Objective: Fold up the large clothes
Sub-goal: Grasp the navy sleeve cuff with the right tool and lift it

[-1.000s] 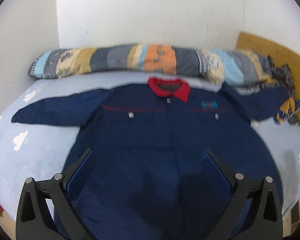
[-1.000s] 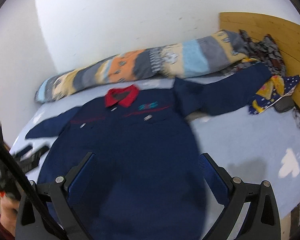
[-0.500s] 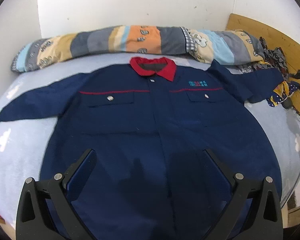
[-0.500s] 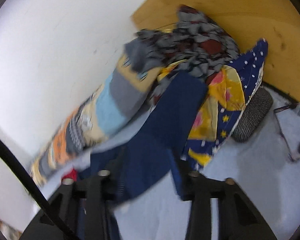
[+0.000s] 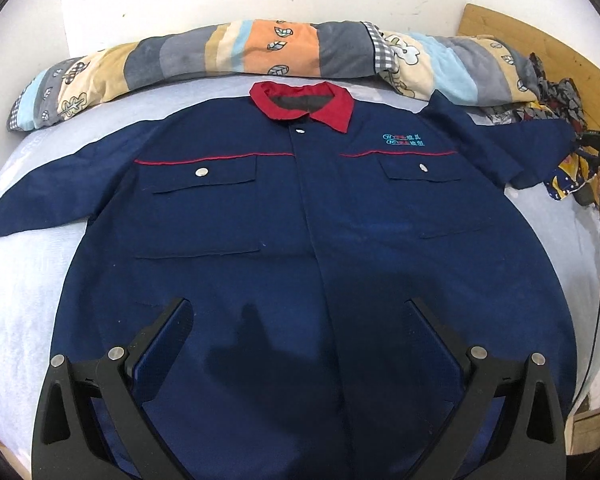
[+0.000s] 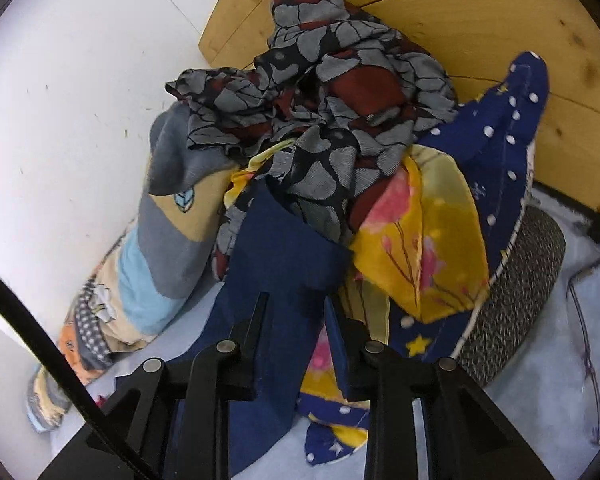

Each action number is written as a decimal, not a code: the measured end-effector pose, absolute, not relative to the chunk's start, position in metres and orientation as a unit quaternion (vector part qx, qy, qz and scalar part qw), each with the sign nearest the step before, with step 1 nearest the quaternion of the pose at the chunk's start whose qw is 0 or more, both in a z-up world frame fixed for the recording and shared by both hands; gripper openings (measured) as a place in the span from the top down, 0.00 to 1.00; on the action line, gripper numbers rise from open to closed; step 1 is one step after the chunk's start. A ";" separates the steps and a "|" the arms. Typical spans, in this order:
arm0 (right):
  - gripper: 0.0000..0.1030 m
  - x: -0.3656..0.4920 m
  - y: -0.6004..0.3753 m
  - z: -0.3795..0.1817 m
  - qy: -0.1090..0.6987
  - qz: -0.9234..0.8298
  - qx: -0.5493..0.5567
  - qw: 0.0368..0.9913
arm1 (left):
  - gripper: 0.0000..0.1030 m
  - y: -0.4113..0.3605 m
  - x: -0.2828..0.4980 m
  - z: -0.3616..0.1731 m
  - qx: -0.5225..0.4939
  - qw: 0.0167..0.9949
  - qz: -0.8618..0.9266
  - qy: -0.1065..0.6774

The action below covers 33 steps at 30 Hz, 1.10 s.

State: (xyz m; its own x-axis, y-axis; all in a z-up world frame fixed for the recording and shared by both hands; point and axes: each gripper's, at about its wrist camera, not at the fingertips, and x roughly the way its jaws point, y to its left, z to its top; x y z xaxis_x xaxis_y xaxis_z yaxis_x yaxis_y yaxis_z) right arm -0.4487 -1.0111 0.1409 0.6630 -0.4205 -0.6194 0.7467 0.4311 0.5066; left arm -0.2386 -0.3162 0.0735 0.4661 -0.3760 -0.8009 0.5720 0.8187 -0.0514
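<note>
The navy work jacket (image 5: 292, 240) is lying face up and spread flat on the bed (image 5: 16, 280), its red collar (image 5: 302, 104) toward the striped rolled quilt (image 5: 228, 56) at the wall, and its sleeves are running out along the bed's width, so its long axis is crossing both views from side to side. At the near hem the left tool (image 5: 296, 320) is hovering over the jacket's lower front with its jaws spread wide and nothing between them. Its own side's sleeve (image 5: 52, 192) is stretching away toward the left edge, untouched and clear of clutter. Far to the right, the right tool (image 6: 296, 312) is sitting at the other sleeve's cuff (image 6: 284, 256), jaws mostly drawn in with the navy cloth between them; a firm pinch is looking likely but cannot be confirmed. That cuff is resting against a heap of patterned clothes (image 6: 332, 92) by the wooden headboard (image 6: 480, 20), with a yellow and blue starred cloth (image 6: 440, 248) just beside it, which could be dragged along when the sleeve is folded inward.
</note>
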 end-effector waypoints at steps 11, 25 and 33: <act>0.40 -0.448 -1.026 0.132 0.215 -0.389 0.383 0.810 | 0.00 -0.322 -0.243 0.071 0.118 0.840 -0.294 0.440; 0.92 -0.432 -1.002 0.149 0.191 -0.362 0.332 0.850 | 0.00 -0.323 -0.244 0.070 0.116 0.840 -0.293 0.442; 0.93 -0.428 -0.960 0.211 0.127 -0.322 0.335 0.876 | 0.00 -0.318 -0.252 0.080 0.113 0.846 -0.295 0.430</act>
